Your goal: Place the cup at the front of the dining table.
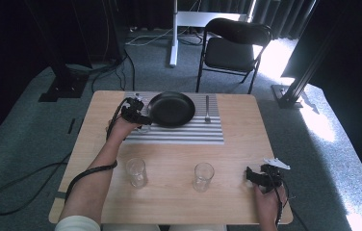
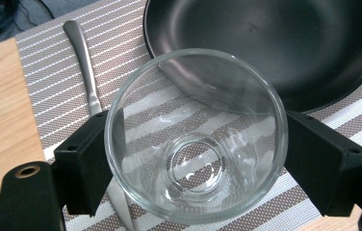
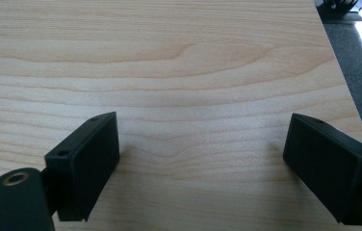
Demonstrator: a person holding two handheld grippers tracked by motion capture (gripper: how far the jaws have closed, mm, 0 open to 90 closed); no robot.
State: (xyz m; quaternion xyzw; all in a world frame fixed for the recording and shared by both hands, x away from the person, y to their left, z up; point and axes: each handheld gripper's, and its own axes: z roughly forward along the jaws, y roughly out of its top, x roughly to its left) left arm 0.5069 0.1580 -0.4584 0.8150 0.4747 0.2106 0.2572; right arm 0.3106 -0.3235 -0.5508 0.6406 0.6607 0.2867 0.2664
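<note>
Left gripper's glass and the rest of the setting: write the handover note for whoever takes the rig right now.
Left gripper: jaws shut on a clear glass, upright, held over the striped placemat beside the black plate. A piece of cutlery lies on the mat below it.
Right gripper: jaws open, holding nothing, low over the bare wooden table at its near right corner.
Two more glasses stand on the table's near half, off the mat; a fork lies right of the plate.
Done: one glass brought to the mat.
Left: probably set it down and release; whether it already rests on the mat I can't tell.

Wooden table (image 1: pixel 237 159) — striped placemat (image 1: pixel 179 135), two glasses (image 1: pixel 136 172) standing.
</note>
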